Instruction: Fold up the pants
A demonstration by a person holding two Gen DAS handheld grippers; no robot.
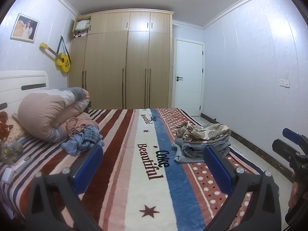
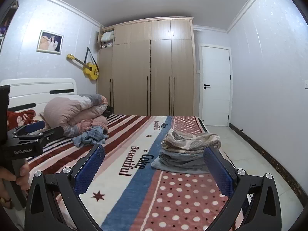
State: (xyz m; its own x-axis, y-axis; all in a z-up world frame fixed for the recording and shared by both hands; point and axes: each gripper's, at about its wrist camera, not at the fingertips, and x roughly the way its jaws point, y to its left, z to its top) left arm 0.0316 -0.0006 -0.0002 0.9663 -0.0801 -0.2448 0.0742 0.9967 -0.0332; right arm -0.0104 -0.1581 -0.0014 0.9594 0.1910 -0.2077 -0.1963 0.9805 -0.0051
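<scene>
In the left wrist view, the left tongs [image 1: 153, 165] are seen spread wide above the bed, with nothing between the blue pads [image 1: 88, 168]. Beneath them a striped and dotted blanket [image 1: 146, 188] lettered "Coke Beautiful" is spread over the bed. A stack of folded clothes [image 1: 202, 144] lies on the dotted band toward the bed's right edge — grey-blue pieces below, a beige patterned one on top. A crumpled heap of blue and pink garments [image 1: 84, 137] is found on the stripes to the left, touching a rolled pink quilt [image 1: 52, 111]; whether the pants to be folded are in that heap cannot be told. The right tongs [image 1: 292, 148] are caught at the right edge, and their opening cannot be judged from this view. A wooden wardrobe [image 1: 123, 61], a white door [image 1: 188, 77] and a yellow guitar [image 1: 61, 60] on the wall are seen behind.

In the right wrist view, the right tongs [image 2: 154, 167] are likewise held wide and empty over the blanket [image 2: 173, 202]. The folded stack [image 2: 187, 152] lies just beyond the right-hand pad [image 2: 218, 171]. The crumpled heap [image 2: 92, 136] is well apart to the left, beside the quilt [image 2: 77, 109]. The left tongs [image 2: 38, 130] appear at the left edge — gripped by a hand [image 2: 11, 175].
</scene>
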